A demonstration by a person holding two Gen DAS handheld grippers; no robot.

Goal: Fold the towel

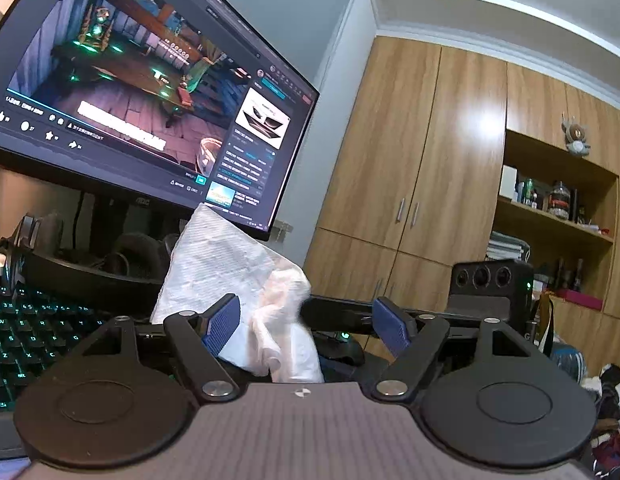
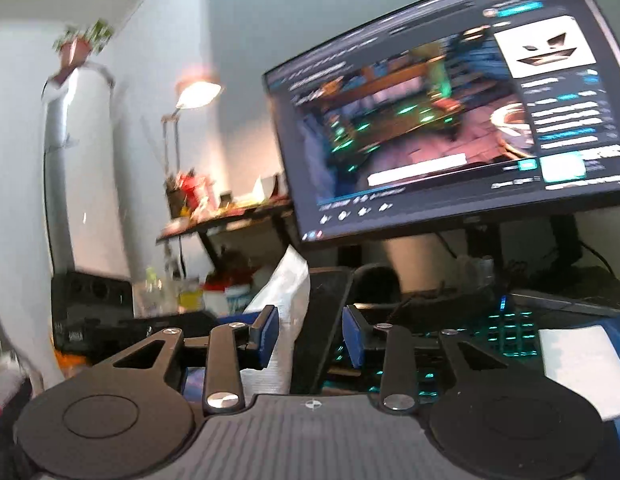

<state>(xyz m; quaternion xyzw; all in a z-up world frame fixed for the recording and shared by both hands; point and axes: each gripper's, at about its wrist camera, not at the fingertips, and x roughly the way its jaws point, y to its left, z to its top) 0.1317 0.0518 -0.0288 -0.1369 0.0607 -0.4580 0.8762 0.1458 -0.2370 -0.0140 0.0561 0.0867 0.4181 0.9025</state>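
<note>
Towel (image 1: pixel 226 264), white and paper-like, stands crumpled and upright in the air ahead of both pairs of jaws, in front of the monitor (image 1: pixel 150 80); what bears it is hidden. Its lifted, bunched form suits either gathering for a fold or release after one; no flat fold shows. Left gripper (image 1: pixel 306 326): jaws apart, towel rising by the left pad, contact uncertain. Right gripper (image 2: pixel 310 332): jaws apart, towel (image 2: pixel 286 296) just beside the left pad. Lit keyboard (image 1: pixel 34 340) lies on the table left of the left jaws. Containers: shelf (image 1: pixel 557 216) bottles, contents illegible.
</note>
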